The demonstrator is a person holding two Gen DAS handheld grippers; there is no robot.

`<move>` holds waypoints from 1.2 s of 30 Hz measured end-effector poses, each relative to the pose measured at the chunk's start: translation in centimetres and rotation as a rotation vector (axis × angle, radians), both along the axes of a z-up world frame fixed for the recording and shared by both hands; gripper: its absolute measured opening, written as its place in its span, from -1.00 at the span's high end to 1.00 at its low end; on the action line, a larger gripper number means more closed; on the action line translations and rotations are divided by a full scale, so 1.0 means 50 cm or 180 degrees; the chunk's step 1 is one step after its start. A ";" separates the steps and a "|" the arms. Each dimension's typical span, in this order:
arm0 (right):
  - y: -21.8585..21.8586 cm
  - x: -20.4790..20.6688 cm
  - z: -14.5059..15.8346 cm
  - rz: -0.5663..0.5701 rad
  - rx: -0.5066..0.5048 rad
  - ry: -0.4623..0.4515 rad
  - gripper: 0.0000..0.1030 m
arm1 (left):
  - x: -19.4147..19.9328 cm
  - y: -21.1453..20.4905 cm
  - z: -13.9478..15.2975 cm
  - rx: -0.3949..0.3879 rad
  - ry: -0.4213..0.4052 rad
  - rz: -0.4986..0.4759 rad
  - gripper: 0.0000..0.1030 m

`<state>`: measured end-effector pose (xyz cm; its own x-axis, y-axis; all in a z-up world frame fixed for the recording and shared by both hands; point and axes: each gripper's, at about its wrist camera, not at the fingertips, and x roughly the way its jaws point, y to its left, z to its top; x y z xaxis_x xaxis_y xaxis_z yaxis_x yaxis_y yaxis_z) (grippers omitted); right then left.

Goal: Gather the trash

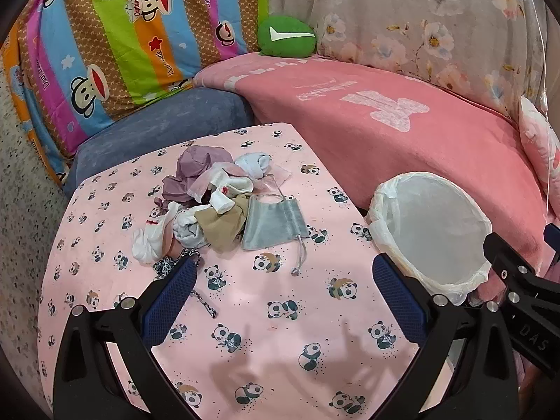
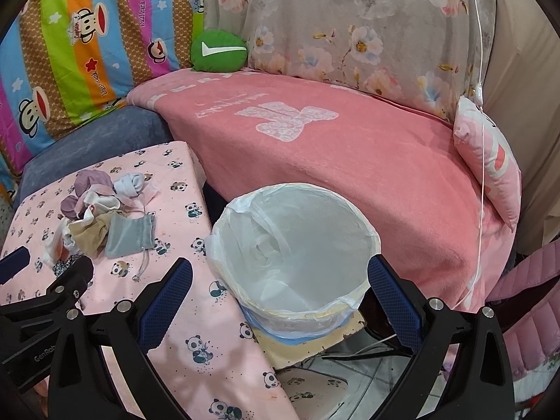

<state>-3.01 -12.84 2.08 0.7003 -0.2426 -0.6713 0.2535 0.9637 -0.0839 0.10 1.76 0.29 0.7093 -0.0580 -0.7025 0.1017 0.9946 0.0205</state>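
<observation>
A heap of crumpled cloth and wrapper scraps (image 1: 206,203) lies on the panda-print pink table (image 1: 266,350), with a grey drawstring pouch (image 1: 271,224) at its right side. My left gripper (image 1: 283,273) hovers open just short of the heap, nothing between its blue pads. A bin lined with a white bag (image 2: 297,252) stands off the table's right edge. My right gripper (image 2: 280,274) is open over the bin's near rim and holds nothing. The heap (image 2: 94,217) shows at the left of the right wrist view.
A pink blanket (image 1: 402,147) covers the sofa behind the table and bin. A green cushion (image 1: 287,36), a striped cartoon quilt (image 1: 115,45) and a floral cover (image 1: 420,24) line the back. A blue-grey armrest (image 1: 157,122) touches the table's far edge. Tiled floor (image 2: 367,385) shows below the bin.
</observation>
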 end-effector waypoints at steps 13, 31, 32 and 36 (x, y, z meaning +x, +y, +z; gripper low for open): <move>0.083 0.038 -0.016 0.0242 0.0054 0.0020 -0.90 | 0.038 0.110 -0.048 0.0005 0.0176 0.0265 -0.87; 0.246 0.148 -0.107 0.0740 0.0236 0.0271 -0.90 | 0.148 0.313 -0.181 -0.0466 0.0692 0.0680 -0.85; 0.254 0.154 -0.110 0.0761 0.0241 0.0283 -0.90 | 0.150 0.315 -0.185 -0.0496 0.0704 0.0655 -0.83; 0.283 0.175 -0.127 0.0843 0.0271 0.0340 -0.90 | 0.156 0.316 -0.197 -0.0641 0.0771 0.0532 -0.65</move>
